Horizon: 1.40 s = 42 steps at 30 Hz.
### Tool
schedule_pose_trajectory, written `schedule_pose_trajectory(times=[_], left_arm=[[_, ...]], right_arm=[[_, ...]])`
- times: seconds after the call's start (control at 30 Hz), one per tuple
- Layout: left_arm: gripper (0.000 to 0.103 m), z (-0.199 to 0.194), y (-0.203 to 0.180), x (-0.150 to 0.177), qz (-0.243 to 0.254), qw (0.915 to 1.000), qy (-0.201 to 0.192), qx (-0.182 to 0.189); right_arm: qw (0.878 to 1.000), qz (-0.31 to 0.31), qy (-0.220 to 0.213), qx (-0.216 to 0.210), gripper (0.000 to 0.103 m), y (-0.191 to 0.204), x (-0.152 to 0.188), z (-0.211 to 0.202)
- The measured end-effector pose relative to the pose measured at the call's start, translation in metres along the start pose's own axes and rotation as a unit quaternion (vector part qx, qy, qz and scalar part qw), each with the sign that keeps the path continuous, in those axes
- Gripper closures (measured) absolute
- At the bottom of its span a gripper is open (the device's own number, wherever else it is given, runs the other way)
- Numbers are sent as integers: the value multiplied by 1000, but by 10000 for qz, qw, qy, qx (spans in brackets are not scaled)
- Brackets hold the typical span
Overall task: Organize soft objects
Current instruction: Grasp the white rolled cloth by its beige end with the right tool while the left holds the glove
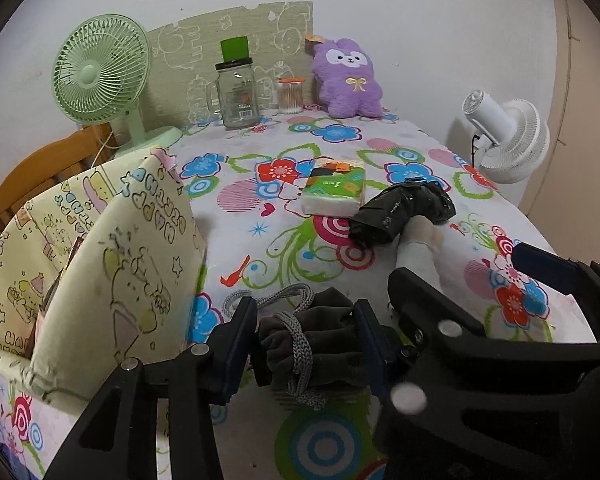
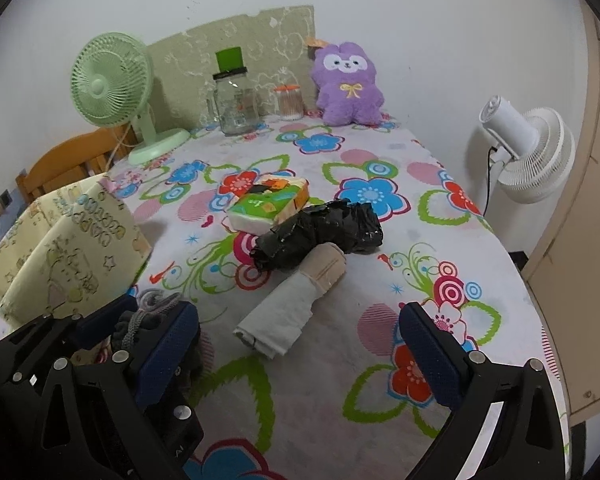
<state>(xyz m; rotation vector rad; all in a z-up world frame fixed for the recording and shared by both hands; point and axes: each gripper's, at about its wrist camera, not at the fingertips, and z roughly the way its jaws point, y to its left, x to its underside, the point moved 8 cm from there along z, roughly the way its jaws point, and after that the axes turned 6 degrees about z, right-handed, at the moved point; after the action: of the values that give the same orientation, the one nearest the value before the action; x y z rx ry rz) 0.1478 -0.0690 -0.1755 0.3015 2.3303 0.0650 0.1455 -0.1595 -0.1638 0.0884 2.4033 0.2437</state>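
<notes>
Two fisheye wrist cams, side by side, angled down across the floral table (image 1: pixel 284 216) toward the back wall. Both share purple plush (image 1: pixel 350 78) upper centre; left cam sits closer to fabric bin (image 1: pixel 100 248), frame left.

Home, looks like a bedroom or living corner. Tabletop (image 2: pixel 308 360) has a flowery cloth; green desk fan (image 2: pixel 112 80) at 10 o'clock, purple plush toy (image 2: pixel 348 84) at 12 against the wall, glass jar (image 2: pixel 236 100) beside it, white fan (image 2: pixel 532 152) at 2, wooden chair (image 2: pixel 68 160) at 9.
</notes>
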Motion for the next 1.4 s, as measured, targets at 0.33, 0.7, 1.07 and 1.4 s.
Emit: schedule_pose_trajectory(times=[0.33,0.7,1.07,1.4], left_arm=[[52,16,2,-8,-123,9998,162,42],[52,28,4,-15,-215,9993,304,74],[52,34,0,-12,0,9992,402,54],[53,29,-2,-11,127,9991,394,28]], right_arm=[[9996,56,271,-33,14,3,-7,24],[9985,246,495,20,32,-6,-14,42],[9964,184,831,1,56,-3,-7,54],[9960,177,874,107,86,-7,-3,48]])
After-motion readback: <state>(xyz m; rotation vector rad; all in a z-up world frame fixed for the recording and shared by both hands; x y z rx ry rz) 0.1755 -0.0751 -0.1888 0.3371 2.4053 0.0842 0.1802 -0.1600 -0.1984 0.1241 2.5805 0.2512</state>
